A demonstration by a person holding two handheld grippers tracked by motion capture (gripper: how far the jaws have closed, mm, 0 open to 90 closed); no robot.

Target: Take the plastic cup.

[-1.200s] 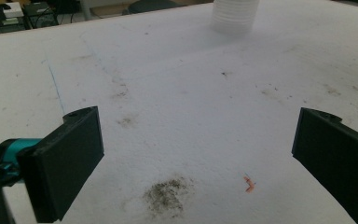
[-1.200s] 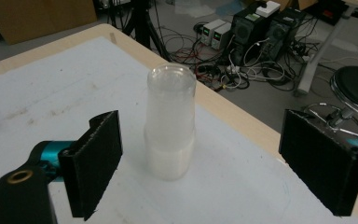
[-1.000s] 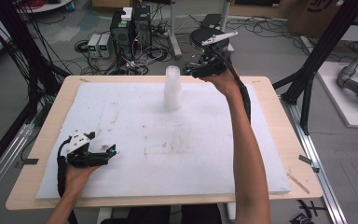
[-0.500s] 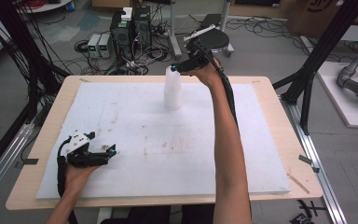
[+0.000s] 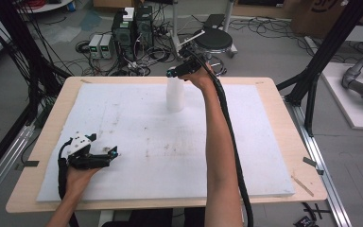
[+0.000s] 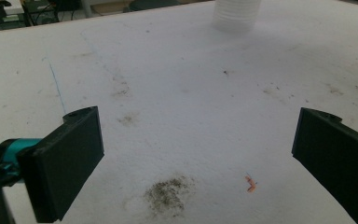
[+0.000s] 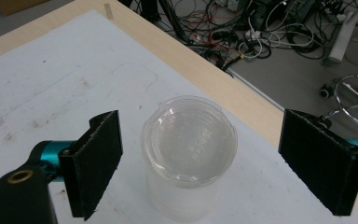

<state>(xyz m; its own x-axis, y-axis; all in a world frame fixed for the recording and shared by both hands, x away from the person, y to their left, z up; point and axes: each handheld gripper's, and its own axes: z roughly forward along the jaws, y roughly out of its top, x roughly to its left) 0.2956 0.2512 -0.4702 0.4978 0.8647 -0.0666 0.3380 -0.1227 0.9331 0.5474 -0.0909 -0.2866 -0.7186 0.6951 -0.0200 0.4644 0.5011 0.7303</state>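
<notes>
We hold our right gripper (image 7: 200, 158) above the translucent white plastic cup stack (image 7: 189, 149) at the far side of the white foam mat (image 5: 264, 142), jaws spread wide. Our left gripper (image 6: 196, 158) rests near us, jaws apart.

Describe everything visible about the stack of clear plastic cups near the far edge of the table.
The cup stack is translucent, whitish plastic: nested cups standing upright, mouths up, rims layered at the top, ridged rings visible in the bottom of the top cup. It stands on the white foam mat near the far edge. The right gripper hangs above it, jaws open on either side, not touching.
</notes>
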